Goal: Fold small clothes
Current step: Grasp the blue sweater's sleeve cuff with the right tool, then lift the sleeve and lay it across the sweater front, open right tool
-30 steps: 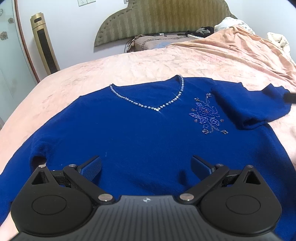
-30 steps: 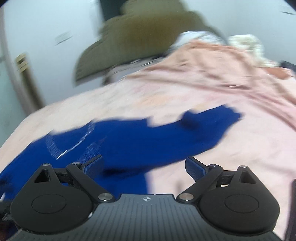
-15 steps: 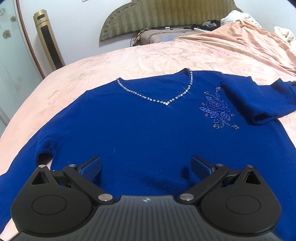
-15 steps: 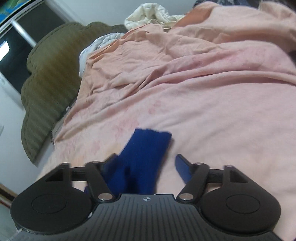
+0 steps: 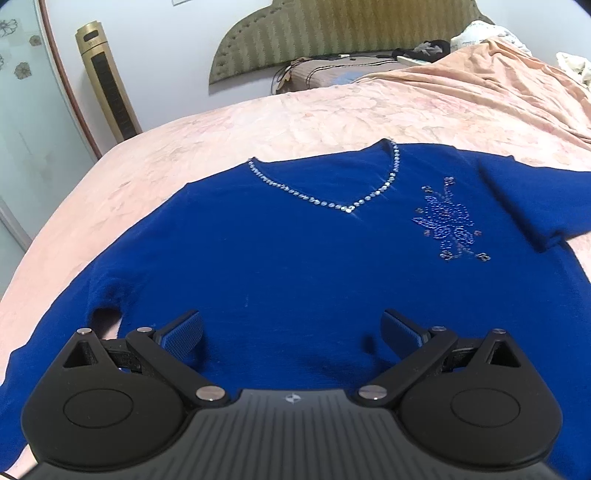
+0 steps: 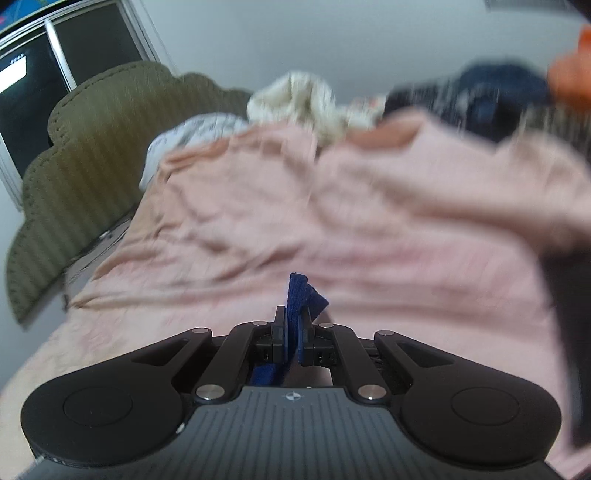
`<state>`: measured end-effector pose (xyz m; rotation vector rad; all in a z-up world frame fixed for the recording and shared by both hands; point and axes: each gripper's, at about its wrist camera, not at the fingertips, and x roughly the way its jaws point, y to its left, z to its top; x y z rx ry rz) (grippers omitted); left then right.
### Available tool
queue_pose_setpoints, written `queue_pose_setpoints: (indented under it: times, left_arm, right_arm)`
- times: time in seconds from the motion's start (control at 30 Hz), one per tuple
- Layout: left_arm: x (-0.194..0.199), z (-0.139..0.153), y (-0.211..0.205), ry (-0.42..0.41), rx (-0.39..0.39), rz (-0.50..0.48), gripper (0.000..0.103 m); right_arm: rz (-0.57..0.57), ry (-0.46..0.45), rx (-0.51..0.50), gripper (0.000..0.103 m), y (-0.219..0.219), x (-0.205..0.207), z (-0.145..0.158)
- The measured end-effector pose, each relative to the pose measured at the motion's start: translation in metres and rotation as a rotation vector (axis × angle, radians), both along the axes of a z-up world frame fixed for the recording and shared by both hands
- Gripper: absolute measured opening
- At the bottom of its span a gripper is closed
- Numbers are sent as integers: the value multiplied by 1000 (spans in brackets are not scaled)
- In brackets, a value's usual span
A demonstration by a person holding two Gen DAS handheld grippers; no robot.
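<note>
A royal-blue sweater (image 5: 295, 266) with a rhinestone V-neck and a beaded flower lies flat, front up, on a pink bedspread (image 5: 295, 118). My left gripper (image 5: 291, 332) is open and hovers over the sweater's lower body, holding nothing. The sweater's right sleeve (image 5: 535, 206) lies folded at the right. My right gripper (image 6: 293, 332) is shut on the blue sleeve cuff (image 6: 300, 295), which sticks up between the pads. The right wrist view is blurred by motion.
A green padded headboard (image 5: 332, 33) and a pillow (image 5: 325, 70) stand at the far end of the bed. A gold tower fan (image 5: 107, 85) stands at the left by a glass door. Rumpled clothes (image 6: 317, 103) lie at the bed's far right.
My right gripper swung to the sleeve end and shut on the cuff. My left gripper stayed open and drifted slightly closer over the sweater.
</note>
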<state>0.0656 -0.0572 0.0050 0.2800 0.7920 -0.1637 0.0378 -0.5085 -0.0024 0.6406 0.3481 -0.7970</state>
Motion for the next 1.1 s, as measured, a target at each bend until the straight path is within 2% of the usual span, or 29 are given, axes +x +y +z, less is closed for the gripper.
queue_pose_setpoints:
  times: [0.17,0.33,0.47,0.6,0.77,1.0,1.1]
  left_arm:
    - [2,-2,7,5,-1,20,103]
    - [4,-3,9,13,-3,31,103]
    - [5,-3,11,11,1,33,103]
    - [6,-3,12,7,2,32,103]
    - [5,-3,18,1,-1,37,103]
    - [7,-3,28,-14,3,48,103]
    - [9,-3,33,-13,-3,61,103]
  right_arm:
    - [-81,46,-147,7,-24,-21,34]
    - [-138,66,-248,7,-37,-36,58]
    - [-119,83,-336,7,-20,-29,68]
    - [-36,75,-422,7,22,-14,78]
    - [161,-25,-347,7,80,4,80]
    - [371,-79,-271,8,157,34,73]
    - [446,-85,-268,8,191,47,72]
